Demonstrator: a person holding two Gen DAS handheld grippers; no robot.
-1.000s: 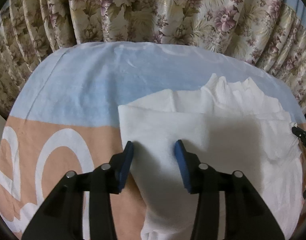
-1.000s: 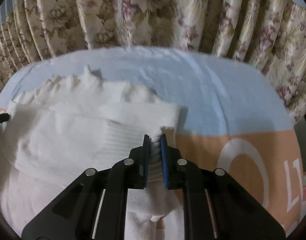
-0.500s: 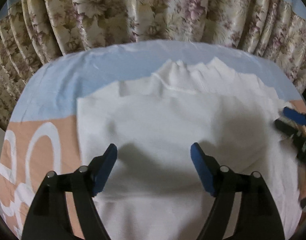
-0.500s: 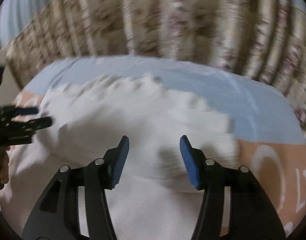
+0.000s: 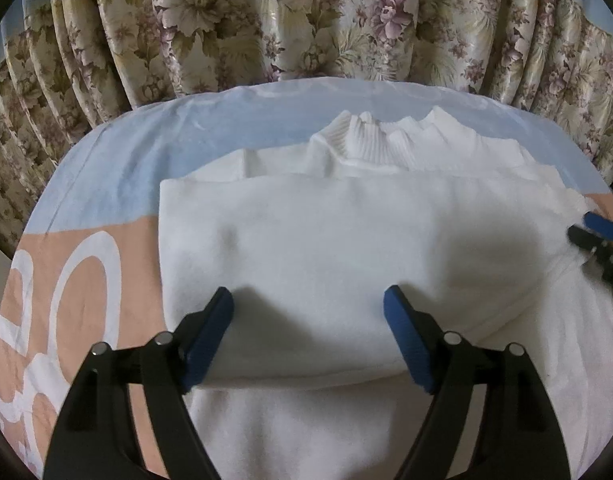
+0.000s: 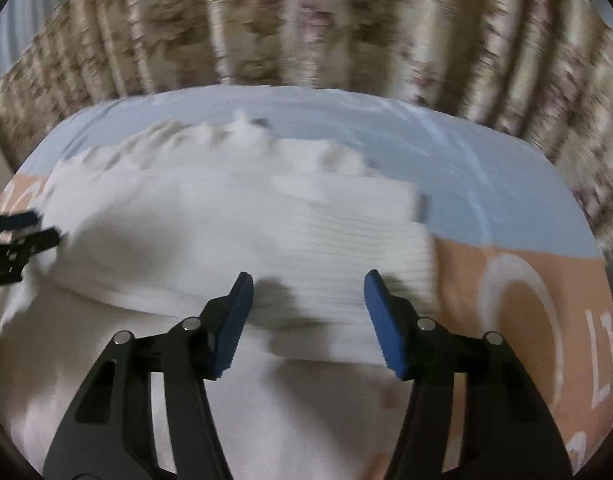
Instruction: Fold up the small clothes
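A white knit sweater [image 5: 346, 248] lies on the bed, with a sleeve folded across its body and the ribbed collar [image 5: 370, 140] at the far side. My left gripper [image 5: 308, 332] is open and empty, just above the near fold. The right gripper's tips show at the right edge of this view [image 5: 594, 236]. In the blurred right wrist view the sweater [image 6: 234, 232] fills the middle; my right gripper [image 6: 306, 316] is open and empty above the ribbed sleeve. The left gripper's tips show at that view's left edge [image 6: 22, 236].
The bed cover is light blue at the far side [image 5: 154, 148] and peach with large white letters near me [image 5: 82, 276]. Floral curtains [image 5: 306, 20] hang close behind the bed's far edge.
My right gripper let go of the sleeve and opened. My left gripper opened wider and shifted right over the sweater's middle. The right wrist view is blurred by motion.
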